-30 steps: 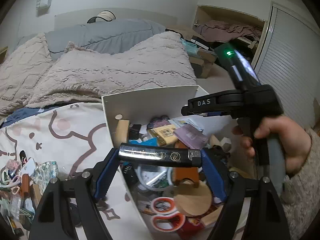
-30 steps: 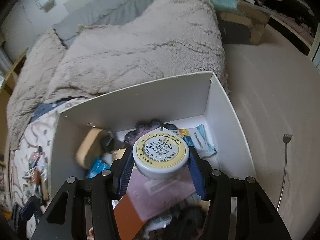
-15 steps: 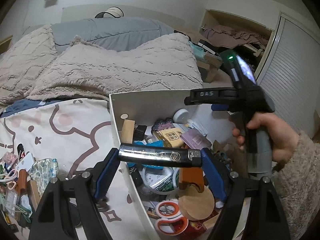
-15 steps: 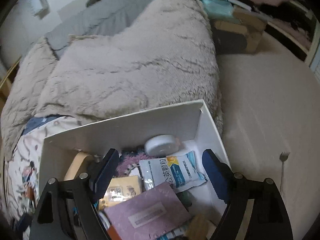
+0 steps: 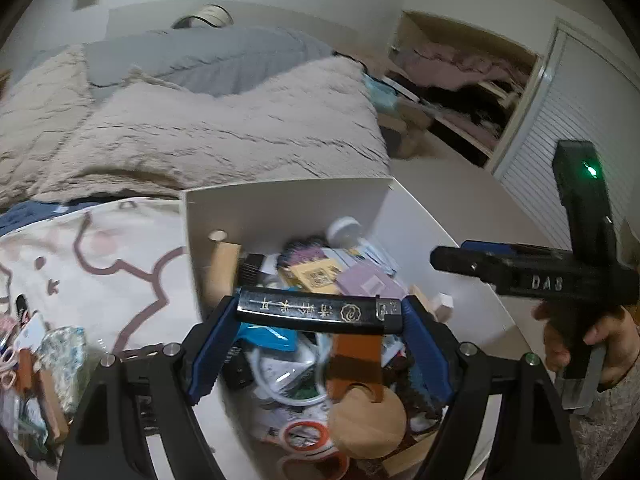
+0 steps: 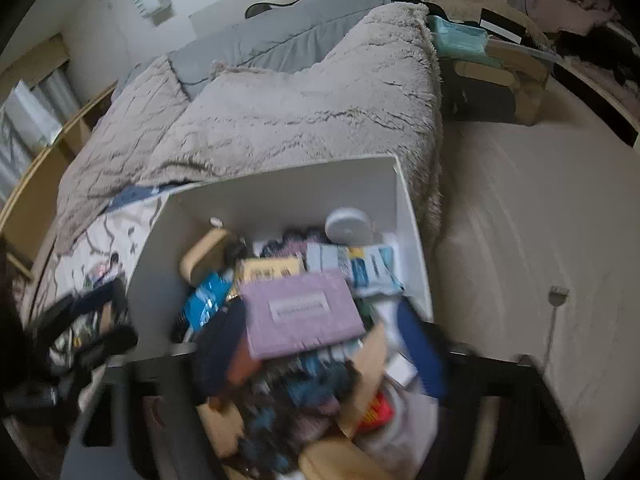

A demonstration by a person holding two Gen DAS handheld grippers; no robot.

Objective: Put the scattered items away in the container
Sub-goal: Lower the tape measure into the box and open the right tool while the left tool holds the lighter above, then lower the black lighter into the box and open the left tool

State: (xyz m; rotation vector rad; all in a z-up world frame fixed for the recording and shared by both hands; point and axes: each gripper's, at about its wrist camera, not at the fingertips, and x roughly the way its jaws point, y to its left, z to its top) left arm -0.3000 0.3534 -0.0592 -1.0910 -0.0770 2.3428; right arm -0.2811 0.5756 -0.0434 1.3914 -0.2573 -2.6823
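The white box stands on the bed, full of mixed small items. My left gripper hovers over its near end, shut on a black lighter held lengthwise between the blue pads. A white round tape measure lies at the box's far wall. My right gripper is blurred above the box's near part; its jaws are closing with nothing between them. In the left wrist view the right gripper shows side-on at the right, held by a hand.
Scattered small items lie on the cartoon-print sheet left of the box. A fluffy beige blanket lies behind it. On the carpet to the right rests a thin metal back scratcher. Open closet shelves are far right.
My right gripper opened and let the round tape measure drop into the box, then pulled back to the right with its jaws narrowing. The left gripper kept hold of the lighter and drifted slightly.
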